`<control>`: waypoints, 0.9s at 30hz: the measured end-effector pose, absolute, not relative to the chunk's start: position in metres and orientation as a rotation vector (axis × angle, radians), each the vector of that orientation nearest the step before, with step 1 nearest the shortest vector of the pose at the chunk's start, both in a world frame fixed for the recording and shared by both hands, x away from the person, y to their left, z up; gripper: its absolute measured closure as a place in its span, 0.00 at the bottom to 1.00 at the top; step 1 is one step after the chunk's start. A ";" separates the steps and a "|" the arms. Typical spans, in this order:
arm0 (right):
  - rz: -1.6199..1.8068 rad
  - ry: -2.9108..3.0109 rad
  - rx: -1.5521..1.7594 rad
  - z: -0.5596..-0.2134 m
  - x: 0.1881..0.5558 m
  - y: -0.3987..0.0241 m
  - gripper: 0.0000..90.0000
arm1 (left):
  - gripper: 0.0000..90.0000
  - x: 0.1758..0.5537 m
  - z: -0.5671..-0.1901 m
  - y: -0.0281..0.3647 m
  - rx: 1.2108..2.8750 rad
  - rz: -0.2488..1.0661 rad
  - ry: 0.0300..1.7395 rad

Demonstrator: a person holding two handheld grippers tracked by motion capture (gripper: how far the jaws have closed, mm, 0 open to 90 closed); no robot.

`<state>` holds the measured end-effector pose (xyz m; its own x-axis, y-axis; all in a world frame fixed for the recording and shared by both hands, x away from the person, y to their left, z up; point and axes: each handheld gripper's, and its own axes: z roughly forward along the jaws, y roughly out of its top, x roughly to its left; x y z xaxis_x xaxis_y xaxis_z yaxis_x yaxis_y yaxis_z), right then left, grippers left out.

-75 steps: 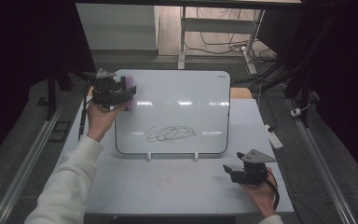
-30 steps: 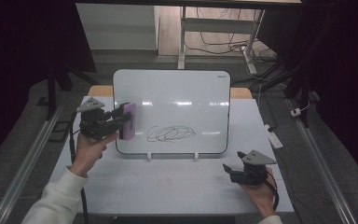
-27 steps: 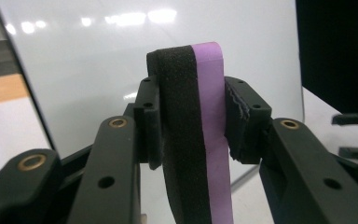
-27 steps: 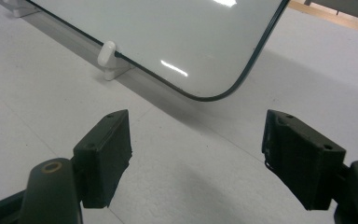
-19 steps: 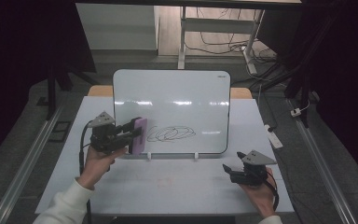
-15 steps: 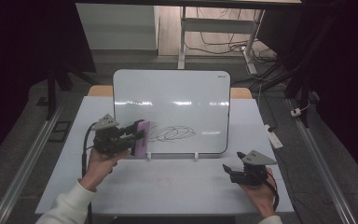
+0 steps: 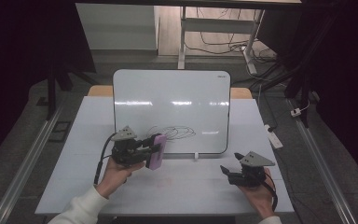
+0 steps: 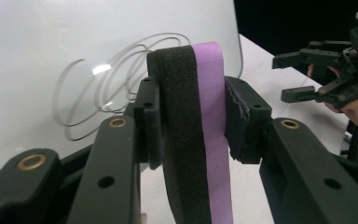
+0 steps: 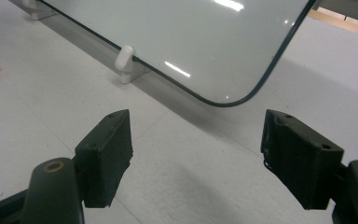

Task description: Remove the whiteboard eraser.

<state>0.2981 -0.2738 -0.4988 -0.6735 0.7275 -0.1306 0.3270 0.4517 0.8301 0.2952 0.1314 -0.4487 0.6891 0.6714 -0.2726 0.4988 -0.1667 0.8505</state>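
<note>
A white board leans upright on small feet at the middle of the table, with a looping scribble low on its face. My left gripper is shut on a purple eraser with a black foam side, held just left of the scribble near the board's lower left. My right gripper rests open near the table's front right, with nothing between its pads. The board's lower corner lies ahead of it.
The white table has open surface in front of the board. A white board foot stands on it. A power strip lies at the right edge. Desk legs and cables are on the floor beyond.
My left gripper has carried the eraser from the board's upper left down along its left edge to the lower left, close to the scribble. The right gripper has stayed still.
</note>
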 end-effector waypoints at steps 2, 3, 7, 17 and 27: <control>1.135 2.236 0.878 -0.498 0.297 -0.272 0.27 | 0.67 0.294 -0.449 0.127 1.820 0.198 0.914; 1.143 2.239 0.870 -0.497 0.296 -0.270 0.27 | 0.67 0.294 -0.449 0.125 1.821 0.198 0.909; 1.189 2.252 0.871 -0.495 0.294 -0.262 0.27 | 0.67 0.295 -0.450 0.118 1.818 0.195 0.895; 1.238 2.284 0.849 -0.495 0.291 -0.238 0.26 | 0.67 0.298 -0.457 0.106 1.837 0.177 0.885; 1.338 2.327 0.847 -0.492 0.290 -0.218 0.26 | 0.67 0.299 -0.460 0.093 1.844 0.161 0.875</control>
